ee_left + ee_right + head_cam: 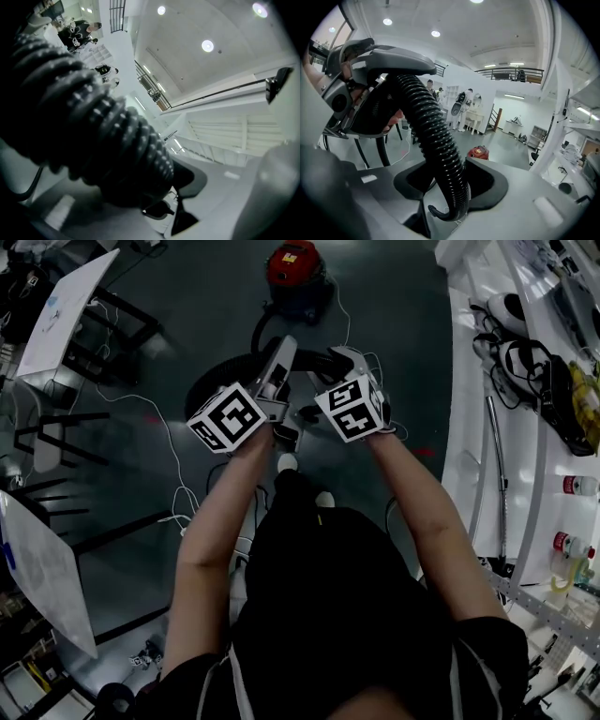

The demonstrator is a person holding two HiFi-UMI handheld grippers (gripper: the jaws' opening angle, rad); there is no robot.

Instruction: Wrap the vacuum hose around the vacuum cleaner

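The red vacuum cleaner point(295, 268) stands on the dark floor ahead of me, small in the right gripper view point(479, 152). Its black ribbed hose point(208, 376) loops over the floor and rises to both grippers. My left gripper point(281, 357) is shut on the hose point(93, 131), which fills the space between its grey jaws point(154, 201). My right gripper point(342, 360) sits close beside it. There the hose point(436, 140) drops through the gap of the right gripper point(450, 197), leaning on the right jaw with dark space on its left. The left gripper point(370, 89) shows above it, holding the hose.
A long white bench point(487, 427) with headsets, bottles and a metal tube runs along the right. White boards point(66, 306) and dark chair frames point(56, 437) stand at the left. A thin white cable point(169, 446) trails over the floor. People stand far off.
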